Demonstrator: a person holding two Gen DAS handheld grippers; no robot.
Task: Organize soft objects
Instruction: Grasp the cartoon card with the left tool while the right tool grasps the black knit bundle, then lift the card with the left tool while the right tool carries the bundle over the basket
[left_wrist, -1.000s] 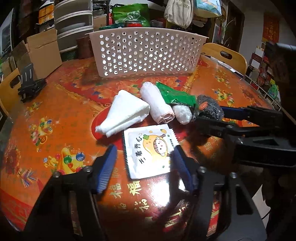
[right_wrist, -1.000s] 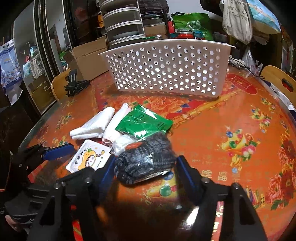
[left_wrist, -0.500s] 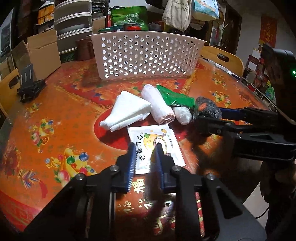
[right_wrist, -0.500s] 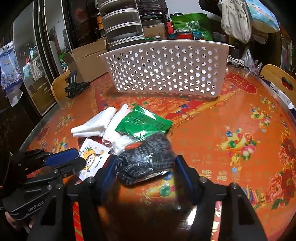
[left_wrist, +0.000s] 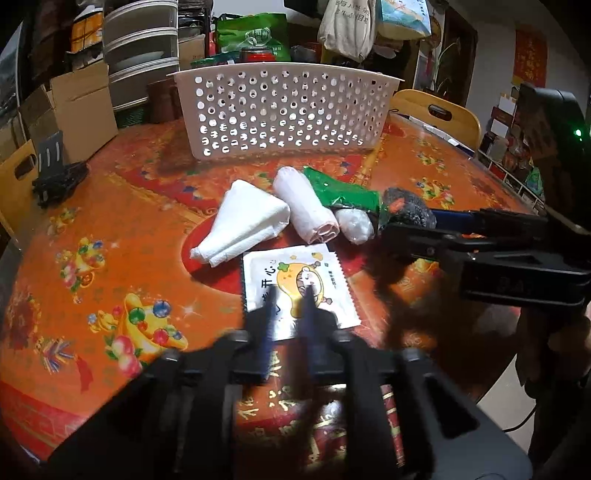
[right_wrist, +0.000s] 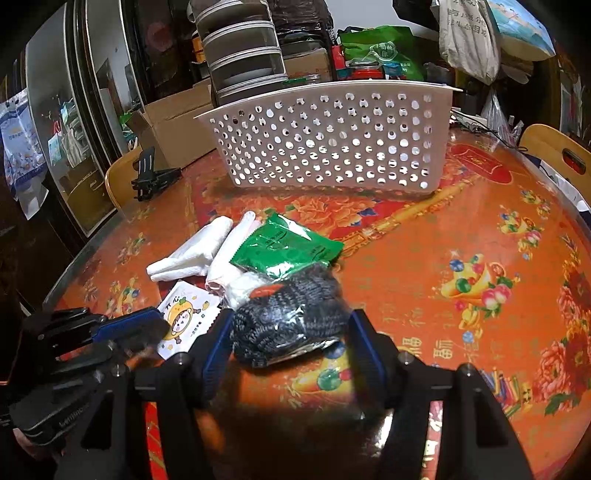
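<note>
Big round tabletop (left_wrist: 110, 229) here, glossy orange and red with festive prints, and at its far side stands a white perforated plastic basket (left_wrist: 284, 110), upright, well apart from the pile. Behind it there's clutter: a cardboard box (left_wrist: 81, 107), stacked drawer units (right_wrist: 243, 48), a green bag (right_wrist: 384, 51), and yellow wooden chairs (left_wrist: 439, 114) tucked around the edge. A black phone stand (left_wrist: 55, 173) sits alone on the left side of the tabletop.

Now the soft things, bunched mid-table. A folded white cloth (left_wrist: 247, 225) lies leftmost, touching a rolled white towel (left_wrist: 306, 206) beside it. A green foil packet (right_wrist: 284, 247) leans across the roll's far side, and a small clear-wrapped white bundle (left_wrist: 354, 225) sits just under the packet's edge. Nearest us, a flat white sachet with a cartoon print (left_wrist: 295, 284) lies on its own in front of the roll.

The right gripper (right_wrist: 291, 336) has its blue-padded fingers spread on either side of a dark grey knitted item in clear wrap (right_wrist: 291, 317), hugging both its sides; whether they actually press it I cannot tell. The bundle rests low over the tabletop, touching the green packet.

The left gripper (left_wrist: 290, 299) is blurred, fingers drawn nearly together with a narrow gap, tips over the sachet's near half and covering part of the cartoon. Whether it pinches the sachet, I cannot tell.
</note>
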